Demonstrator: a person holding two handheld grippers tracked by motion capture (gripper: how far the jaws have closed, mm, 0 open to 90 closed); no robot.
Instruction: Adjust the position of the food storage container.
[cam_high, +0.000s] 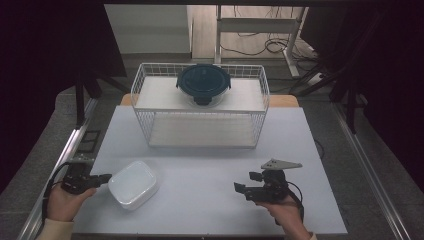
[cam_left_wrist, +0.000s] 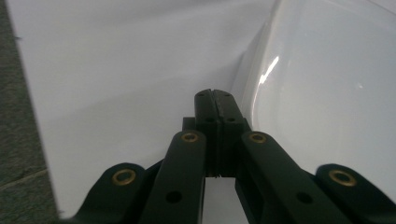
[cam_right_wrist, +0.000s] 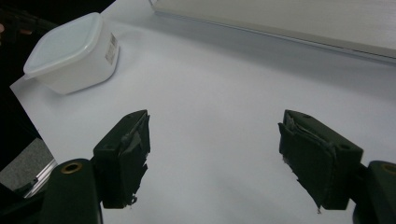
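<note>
A white lidded square container sits on the white table at the front left. My left gripper lies low at the container's left side, jaws shut. In the left gripper view its closed tips rest right beside the container's wall, with nothing visible between them; I cannot tell whether they touch it. My right gripper is held at the front right, pointing left. Its jaws stand open and empty over bare table, with the white container farther off.
A white wire basket shelf stands at the back of the table. A dark teal round container with a clipped lid sits on top of it. The table's left edge drops off to grey floor close to my left gripper.
</note>
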